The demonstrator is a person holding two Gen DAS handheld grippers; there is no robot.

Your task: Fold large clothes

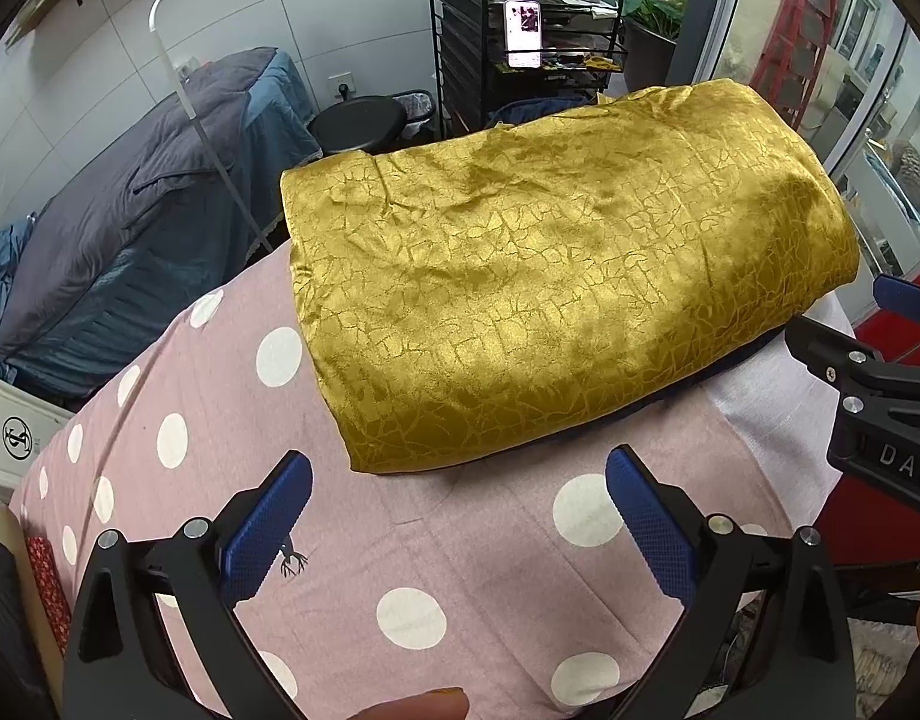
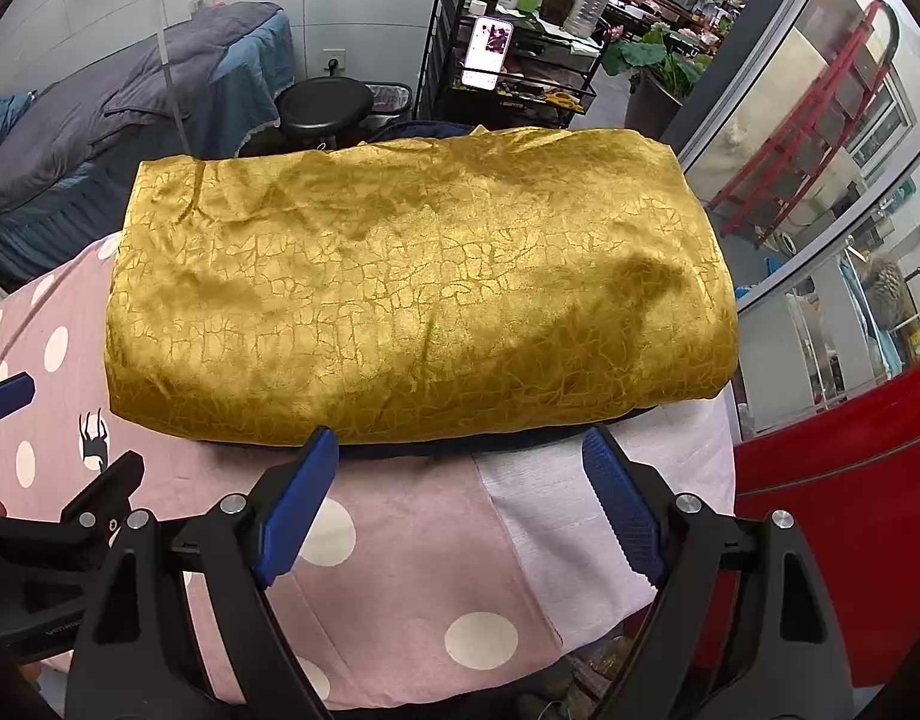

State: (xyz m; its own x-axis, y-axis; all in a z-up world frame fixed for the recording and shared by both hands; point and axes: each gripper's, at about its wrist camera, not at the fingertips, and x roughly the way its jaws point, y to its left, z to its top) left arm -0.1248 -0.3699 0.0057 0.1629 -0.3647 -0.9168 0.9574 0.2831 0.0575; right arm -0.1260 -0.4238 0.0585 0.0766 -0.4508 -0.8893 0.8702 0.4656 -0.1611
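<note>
A: What is the biggest thing in front of you?

B: The pink dotted sheet (image 2: 400, 540) over your worktop. On it, toward the far side, lies the gold garment (image 2: 418, 282), folded into a thick oblong with a dark blue layer (image 2: 520, 441) showing under its near edge.

A: And behind the garment?

B: A bed with a grey quilt (image 1: 130, 210) off to its left, a black stool (image 2: 325, 105) just past its far edge, and a black wire rack (image 2: 508, 60) with bottles and a lit phone (image 2: 487, 54).

A: Where are my tools?

B: Your left gripper (image 1: 457, 531) sits near the garment's near-left corner, fingers (image 1: 268, 528) spread wide, holding nothing. Your right gripper (image 2: 460, 501) is at the garment's near edge, fingers (image 2: 295, 510) wide apart too, their tips close to the dark blue layer, nothing between them.
</note>
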